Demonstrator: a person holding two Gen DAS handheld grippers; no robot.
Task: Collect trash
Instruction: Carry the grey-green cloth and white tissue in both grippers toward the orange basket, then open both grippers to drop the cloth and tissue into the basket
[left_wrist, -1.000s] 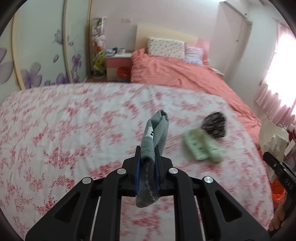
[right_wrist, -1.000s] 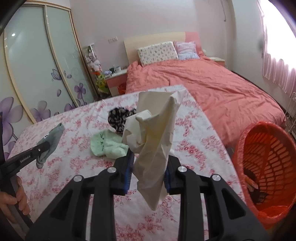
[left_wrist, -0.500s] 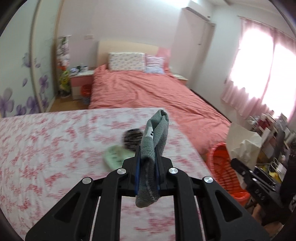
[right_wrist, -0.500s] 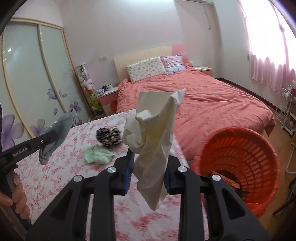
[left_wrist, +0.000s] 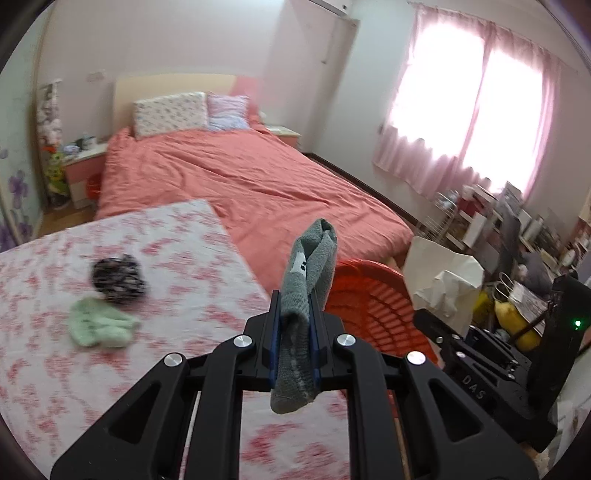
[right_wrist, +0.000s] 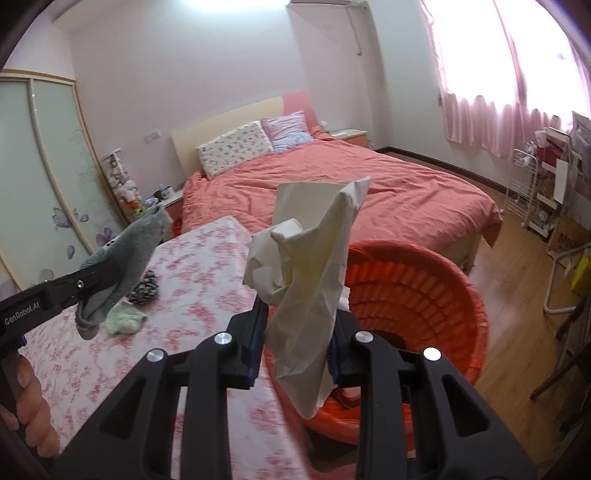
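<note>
Both tools are swinging away from the middle of the floral-sheeted surface (left_wrist: 155, 280) toward its right edge, bringing the red plastic lattice basket (right_wrist: 417, 291) on the floor closer. Left tool (left_wrist: 294, 332) is clamping a folded grey terry sock (left_wrist: 306, 291); right tool (right_wrist: 295, 332) is gripping a crumpled cream paper sheet (right_wrist: 310, 266), just above the basket's near rim. A pale green fuzzy sock (left_wrist: 99, 326) and a dark patterned cloth ball (left_wrist: 116, 275) are lying touching near the surface's far right corner.
</note>
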